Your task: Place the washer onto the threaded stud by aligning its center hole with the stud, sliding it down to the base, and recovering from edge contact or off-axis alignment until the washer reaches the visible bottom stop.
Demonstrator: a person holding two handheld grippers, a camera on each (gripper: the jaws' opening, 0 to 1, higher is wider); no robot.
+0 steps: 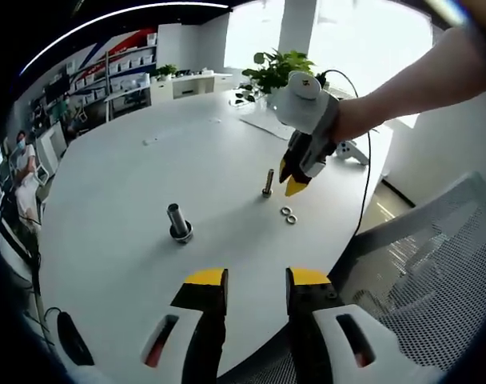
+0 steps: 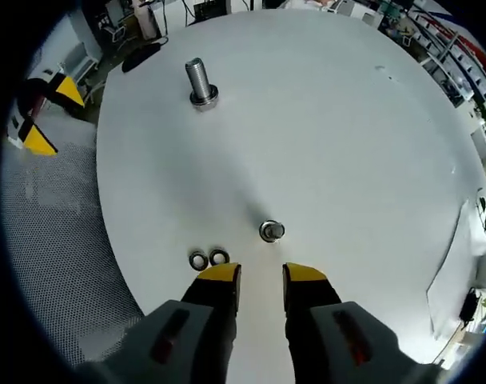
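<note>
My right tool (image 2: 261,274), jaws narrowly parted and empty, hovers near the stud (image 2: 271,231); descending off-centre toward the washers (image 2: 209,258) beside it risks scattering them.

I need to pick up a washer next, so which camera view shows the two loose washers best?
The right gripper view: the two washers lie side by side just ahead of the right gripper, holes visible. In the left gripper view they are small, near the smaller stud.

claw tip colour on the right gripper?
Yellow tips on a black claw, best in the right gripper view.
</note>
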